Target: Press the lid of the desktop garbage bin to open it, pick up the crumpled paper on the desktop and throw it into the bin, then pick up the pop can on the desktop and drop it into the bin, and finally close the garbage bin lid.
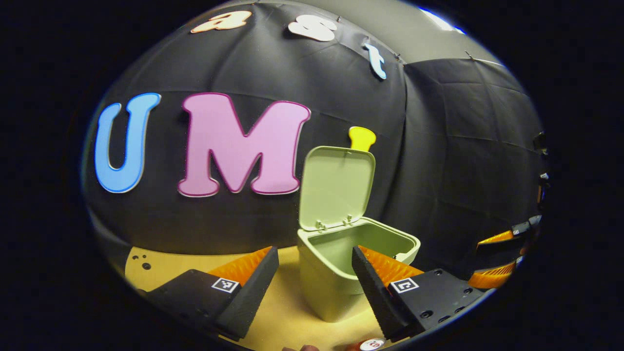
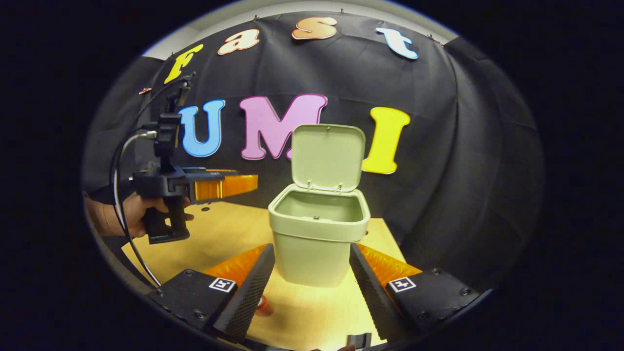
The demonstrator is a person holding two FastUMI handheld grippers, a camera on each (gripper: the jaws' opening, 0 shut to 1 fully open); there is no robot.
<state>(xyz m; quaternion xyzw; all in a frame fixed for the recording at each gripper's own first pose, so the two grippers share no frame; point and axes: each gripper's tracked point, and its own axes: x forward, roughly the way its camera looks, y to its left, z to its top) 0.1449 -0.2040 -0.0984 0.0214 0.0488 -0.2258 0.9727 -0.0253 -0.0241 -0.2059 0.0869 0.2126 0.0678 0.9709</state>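
We see the bin [image 2: 318, 239] on the wooden surface [image 2: 229, 234], lid [image 2: 327, 155] upright. Our left gripper [image 1: 314, 280] and right gripper [image 2: 308, 282] have fingers spread, empty. The lid looks light, stiff plastic; push its top edge.

There is one bin [image 2: 319, 239] on the counter [image 2: 229, 234], with one lid [image 2: 327, 155] standing up at its back. Two grippers are in sight, the left gripper [image 1: 315, 282] and the right gripper [image 2: 308, 282], each with two fingers spread apart. One hand [image 2: 124, 214] shows in the right gripper view, and one can [image 1: 373, 344] peeks in at the bottom edge of the left gripper view.
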